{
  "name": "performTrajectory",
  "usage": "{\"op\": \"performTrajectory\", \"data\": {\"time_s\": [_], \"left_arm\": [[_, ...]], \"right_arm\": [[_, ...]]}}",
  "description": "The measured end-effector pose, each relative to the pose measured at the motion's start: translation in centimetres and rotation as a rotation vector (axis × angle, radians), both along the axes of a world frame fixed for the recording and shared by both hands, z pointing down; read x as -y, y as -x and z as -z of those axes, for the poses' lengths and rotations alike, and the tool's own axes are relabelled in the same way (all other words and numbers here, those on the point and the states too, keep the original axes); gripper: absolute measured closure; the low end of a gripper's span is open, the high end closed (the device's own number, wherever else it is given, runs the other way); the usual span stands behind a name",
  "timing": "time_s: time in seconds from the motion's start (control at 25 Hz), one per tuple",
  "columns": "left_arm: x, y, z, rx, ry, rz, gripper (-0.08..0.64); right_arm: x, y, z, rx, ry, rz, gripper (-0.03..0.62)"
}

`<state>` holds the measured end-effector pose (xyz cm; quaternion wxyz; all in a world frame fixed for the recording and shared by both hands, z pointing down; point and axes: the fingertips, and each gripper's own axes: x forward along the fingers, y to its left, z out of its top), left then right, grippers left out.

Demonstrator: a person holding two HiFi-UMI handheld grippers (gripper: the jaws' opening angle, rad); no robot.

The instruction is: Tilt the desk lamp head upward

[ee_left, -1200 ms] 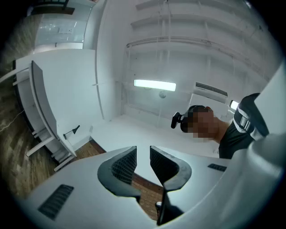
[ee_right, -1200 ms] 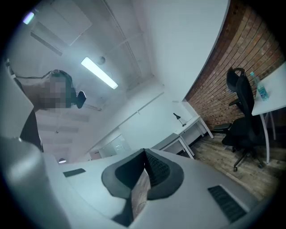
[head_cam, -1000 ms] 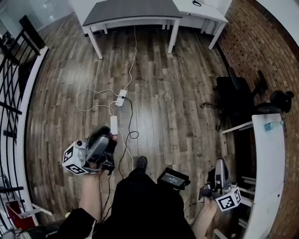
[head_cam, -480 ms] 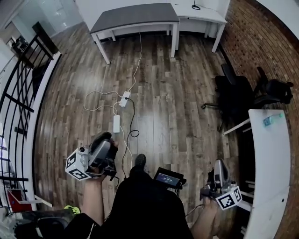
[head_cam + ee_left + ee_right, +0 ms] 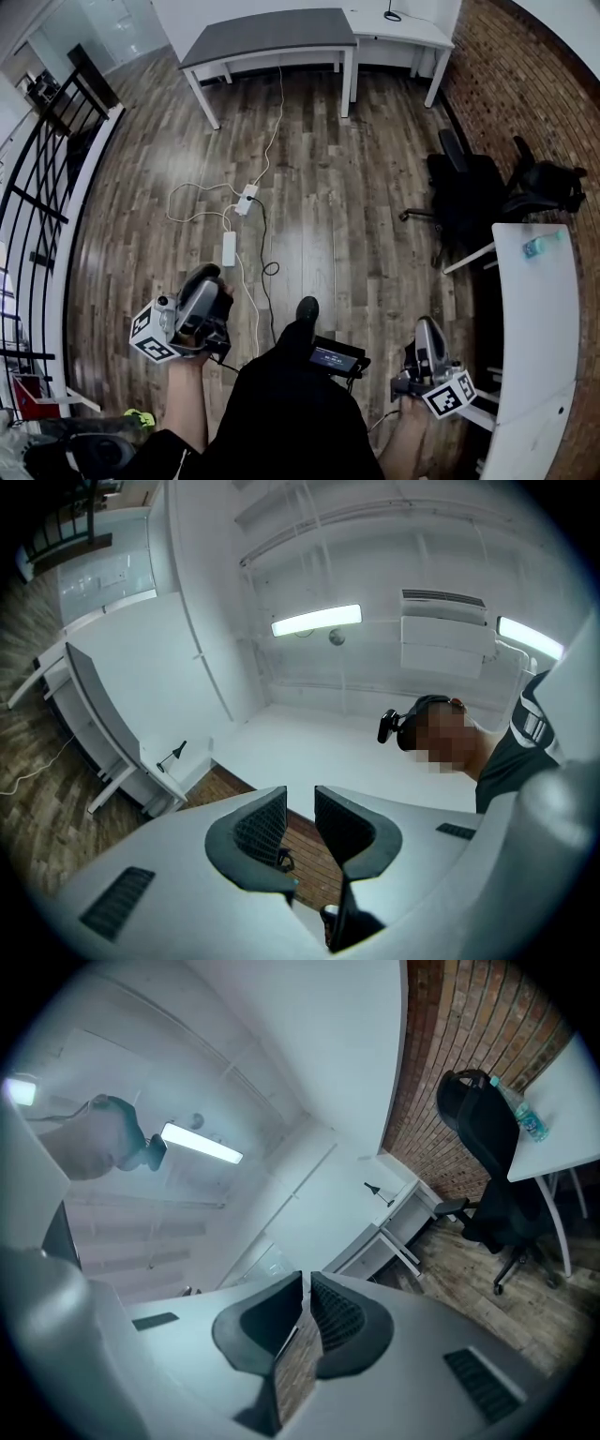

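Observation:
The desk lamp [image 5: 172, 755] is a small black lamp on a white desk [image 5: 398, 28] far across the room; the right gripper view also catches the lamp [image 5: 378, 1191]. In the head view only a dark bit of the lamp [image 5: 394, 12] shows at the top edge. My left gripper [image 5: 208, 279] is held low at the left, far from the lamp; its jaws stand apart with nothing between them [image 5: 300, 803]. My right gripper [image 5: 424, 328] is low at the right, jaws shut on nothing [image 5: 307, 1288].
A grey desk [image 5: 272, 28] stands beside the white one. A power strip [image 5: 246, 199] and cables lie on the wood floor ahead. Black office chairs [image 5: 469, 192] and a white table [image 5: 539, 309] with a bottle [image 5: 534, 246] are at the right, a black railing [image 5: 47, 169] at the left.
The head view has swung and moved forward over the floor; a foot has stepped ahead. Both grippers stay low at my sides, the right one a little lower and nearer the middle.

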<state>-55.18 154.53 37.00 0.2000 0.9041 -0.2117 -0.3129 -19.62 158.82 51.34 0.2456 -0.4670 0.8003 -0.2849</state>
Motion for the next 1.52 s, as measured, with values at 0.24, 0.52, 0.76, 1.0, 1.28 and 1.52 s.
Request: {"op": "performTrajectory", "data": {"time_s": [0.24, 0.52, 0.76, 1.0, 1.28, 1.52], "left_arm": [[7.2, -1.6, -2.7, -0.064, 0.040, -0.034, 0.456], [20.3, -1.6, -3.3, -0.151, 0.077, -0.042, 0.456], [28.4, -1.9, -4.3, -0.116, 0.115, -0.084, 0.456], [34.8, -3.7, -6.0, -0.098, 0.169, -0.117, 0.456], [44.3, -7.2, -7.4, -0.013, 0.174, -0.096, 0.456], [55.5, -13.4, -6.0, 0.014, 0.195, -0.060, 0.456]], "right_arm": [[4.2, -1.2, -0.9, -0.071, 0.069, -0.009, 0.577], [16.7, -1.6, 0.4, -0.100, 0.103, 0.000, 0.534], [27.1, -0.1, 1.7, -0.098, 0.077, 0.010, 0.512], [33.5, -0.2, 0.4, -0.076, 0.114, 0.013, 0.509], [44.5, -3.5, -3.5, 0.008, 0.140, 0.035, 0.509], [57.7, -9.0, -2.0, 0.045, 0.110, 0.092, 0.509]]}}
